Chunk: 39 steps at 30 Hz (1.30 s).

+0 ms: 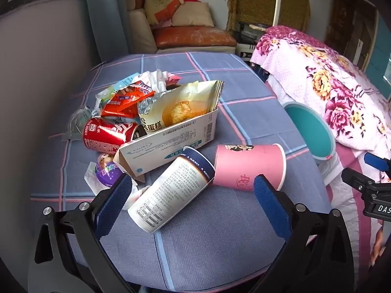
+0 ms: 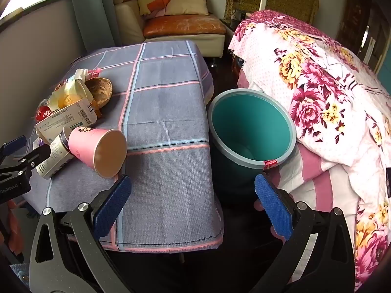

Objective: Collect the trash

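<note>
Both grippers are hanging open: left gripper [image 1: 193,200] is straddling the light, crushable white cup [image 1: 171,193]; take it mid-body.

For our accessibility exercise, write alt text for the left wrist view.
Open left gripper hovers above a white paper cup and pink paper cup lying on a plaid tablecloth. Behind them, a cardboard box holds snack wrappers beside a red can; a teal bin stands right.

I see trash heaped at ten o'clock — a white tube [image 1: 168,193] and pink cup [image 1: 246,167] on their sides; the teal bin [image 2: 251,127] stands open at two o'clock.
</note>
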Motion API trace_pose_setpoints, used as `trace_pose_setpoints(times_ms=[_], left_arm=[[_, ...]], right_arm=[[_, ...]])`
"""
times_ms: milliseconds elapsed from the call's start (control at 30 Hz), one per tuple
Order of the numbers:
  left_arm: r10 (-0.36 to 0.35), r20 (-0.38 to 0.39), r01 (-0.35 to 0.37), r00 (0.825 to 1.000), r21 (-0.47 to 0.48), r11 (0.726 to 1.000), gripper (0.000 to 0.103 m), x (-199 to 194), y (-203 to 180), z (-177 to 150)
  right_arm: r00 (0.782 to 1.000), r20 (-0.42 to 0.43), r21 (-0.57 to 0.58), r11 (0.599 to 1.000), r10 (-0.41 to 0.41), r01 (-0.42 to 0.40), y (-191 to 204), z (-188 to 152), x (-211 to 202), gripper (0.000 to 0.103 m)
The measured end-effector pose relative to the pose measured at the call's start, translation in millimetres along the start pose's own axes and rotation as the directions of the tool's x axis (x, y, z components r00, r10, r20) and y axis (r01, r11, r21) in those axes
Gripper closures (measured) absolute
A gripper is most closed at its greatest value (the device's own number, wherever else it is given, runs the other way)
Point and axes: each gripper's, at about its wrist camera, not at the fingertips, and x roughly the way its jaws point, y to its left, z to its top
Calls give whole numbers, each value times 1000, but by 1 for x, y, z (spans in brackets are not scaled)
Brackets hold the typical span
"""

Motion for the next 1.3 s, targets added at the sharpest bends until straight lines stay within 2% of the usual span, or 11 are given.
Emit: trace_pose_setpoints(times_ms=[300, 1300], left_arm=[[-8, 11, 8, 1000, -2, 1000, 3, -5, 3, -2], [-18, 12, 19, 1000, -27, 999, 3, -10, 13, 4]], right_arm=[[1000, -4, 8, 1000, 3, -3, -9, -3, -5, 6], [1000, -27, 7, 1000, -5, 5, -1, 5, 2, 6]])
